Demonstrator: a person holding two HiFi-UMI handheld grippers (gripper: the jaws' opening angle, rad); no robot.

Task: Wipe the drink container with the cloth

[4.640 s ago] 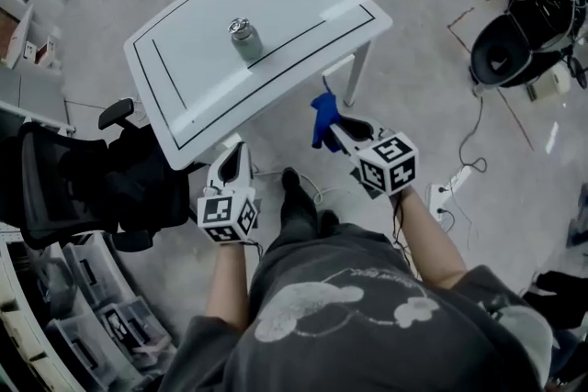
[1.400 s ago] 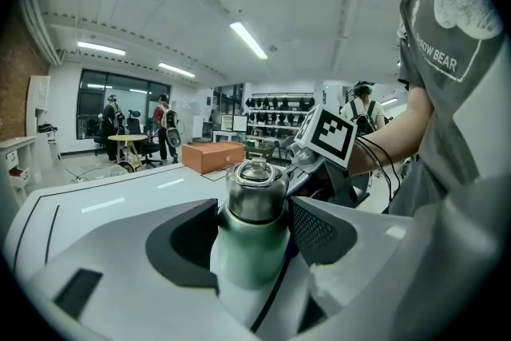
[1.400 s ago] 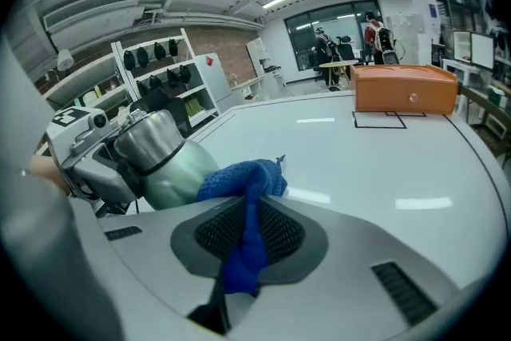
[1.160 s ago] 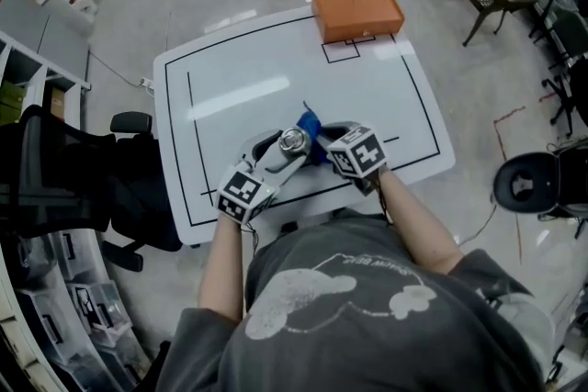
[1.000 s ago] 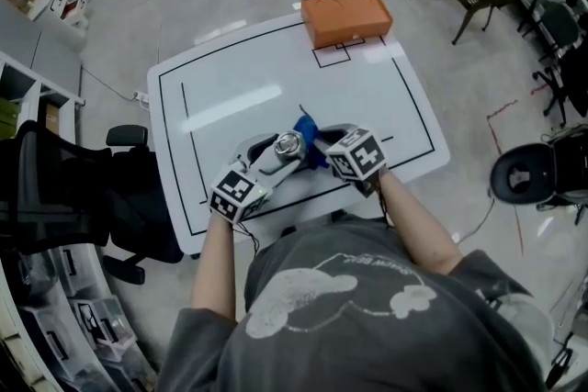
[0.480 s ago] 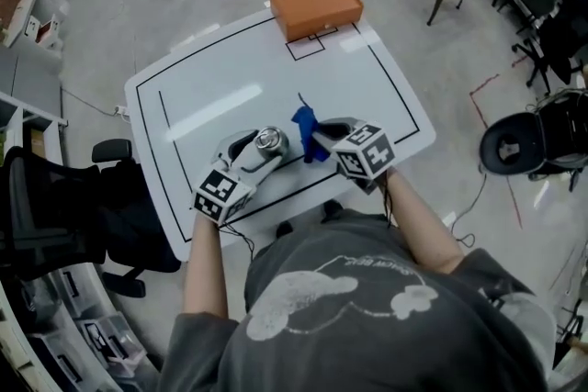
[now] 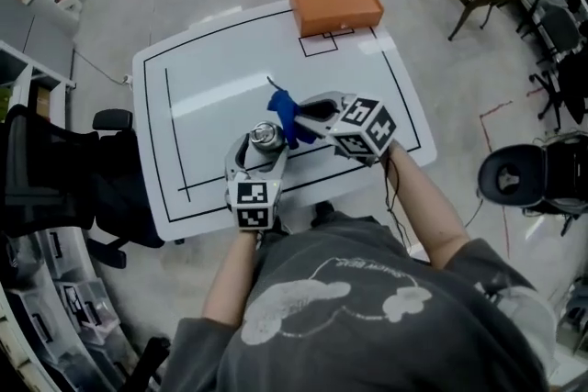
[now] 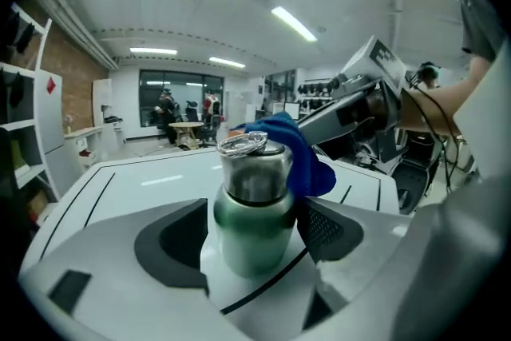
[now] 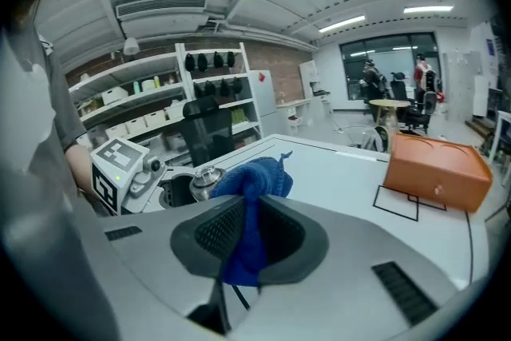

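A green drink container point(image 7: 266, 137) with a steel neck and cap stands upright on the white table point(image 7: 202, 87), near its front edge. My left gripper point(image 7: 261, 145) reaches in from the near side. Its jaws are opening, with the container point(image 8: 254, 208) between them and the pads just off its sides. My right gripper point(image 7: 301, 117) is shut on a blue cloth point(image 7: 285, 115). It holds the cloth point(image 8: 299, 156) against the container's far right side, at cap height. In the right gripper view the cloth point(image 9: 247, 204) hangs pinched between the pads, and the container's cap point(image 9: 206, 180) shows behind it.
An orange box point(image 7: 335, 5) lies at the table's far edge. Black lines mark a rectangle on the tabletop. A black office chair point(image 7: 46, 170) stands left of the table and another chair point(image 7: 528, 179) to the right. Cables lie on the floor beyond.
My left gripper has swung from the container's left side round to its near side, and its jaws stand wider. The cloth has come up against the container's top.
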